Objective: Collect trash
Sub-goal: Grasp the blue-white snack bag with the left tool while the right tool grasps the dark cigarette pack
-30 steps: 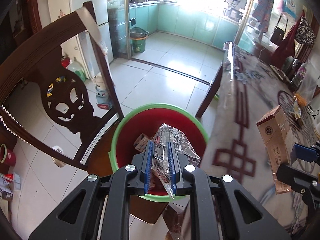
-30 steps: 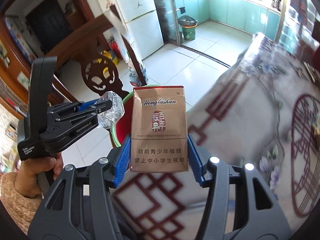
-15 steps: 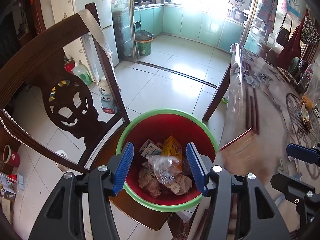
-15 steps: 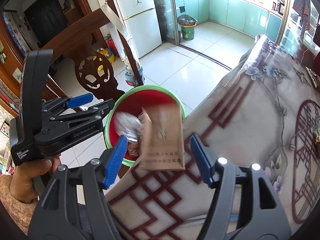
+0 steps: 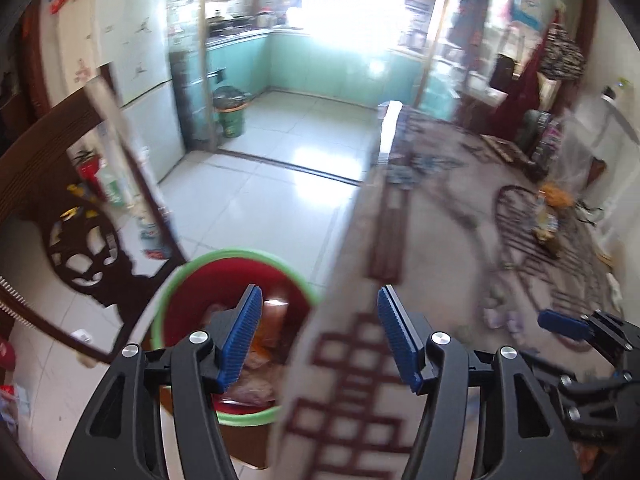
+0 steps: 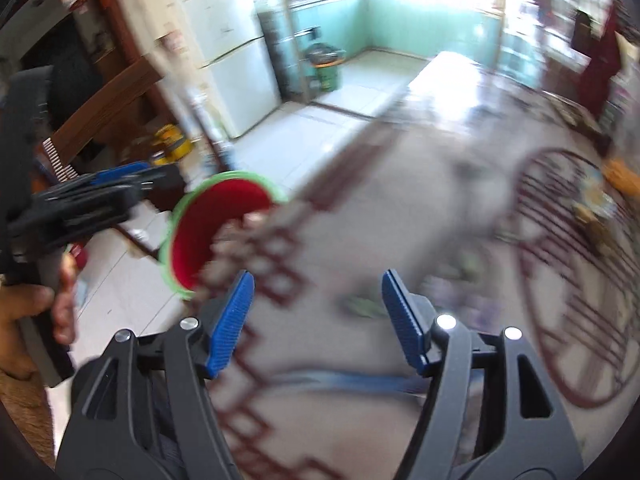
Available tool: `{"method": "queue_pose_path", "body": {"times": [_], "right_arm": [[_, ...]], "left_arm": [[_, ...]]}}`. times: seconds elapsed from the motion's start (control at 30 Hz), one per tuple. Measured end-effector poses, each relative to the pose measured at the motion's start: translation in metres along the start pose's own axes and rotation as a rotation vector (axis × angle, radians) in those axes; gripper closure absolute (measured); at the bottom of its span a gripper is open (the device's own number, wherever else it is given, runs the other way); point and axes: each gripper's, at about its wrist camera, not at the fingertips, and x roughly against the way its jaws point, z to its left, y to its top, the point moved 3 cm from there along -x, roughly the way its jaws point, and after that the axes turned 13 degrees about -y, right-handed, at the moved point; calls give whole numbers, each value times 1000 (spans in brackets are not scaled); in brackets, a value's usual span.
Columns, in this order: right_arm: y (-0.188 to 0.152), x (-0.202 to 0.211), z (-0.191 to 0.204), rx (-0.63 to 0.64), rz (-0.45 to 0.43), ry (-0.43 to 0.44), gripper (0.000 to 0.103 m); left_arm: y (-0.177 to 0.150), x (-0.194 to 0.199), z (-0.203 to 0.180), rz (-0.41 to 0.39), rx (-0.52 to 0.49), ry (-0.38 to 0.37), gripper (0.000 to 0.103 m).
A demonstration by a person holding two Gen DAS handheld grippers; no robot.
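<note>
1. Left gripper [image 5: 320, 336]: fingers spread wide, nothing between them, poised over the edge where red bin [image 5: 192, 292] meets desk [image 5: 440, 240]
2. Bin just beside the desk edge, green-rimmed, already holding wrappers and a carton [image 5: 276, 312]; more litter [image 5: 548, 216] far across the desk, well apart
3. Right gripper [image 6: 316, 320]: fingers equally wide, empty, low over the patterned cloth
4. Risks, as judged: heavy blur suggesting fast swings, so a clip against the bin rim could tip it; glossy cloth likely slippery
5. Surroundings: wooden chair [image 5: 80, 216] left, tiled floor, fridge, teal kitchen beyond
</note>
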Motion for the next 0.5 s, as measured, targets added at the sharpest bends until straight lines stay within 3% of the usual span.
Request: {"method": "queue_pose_path", "body": {"times": [0.1, 0.23, 0.33, 0.4, 0.5], "right_arm": [[-5, -4, -74, -85, -9, -107, 29], [0, -24, -180, -202, -6, -268, 28], [8, -63, -244, -135, 56, -401, 28], [11, -90, -265, -83, 123, -425, 28], [14, -120, -280, 30, 146, -481, 29]], "left_arm": [[0, -20, -45, 25, -35, -93, 44], [-5, -50, -99, 64, -77, -174, 43], [-9, -75, -131, 110, -96, -212, 43], [-6, -90, -148, 128, -108, -227, 40], [6, -113, -173, 138, -133, -233, 40]]}}
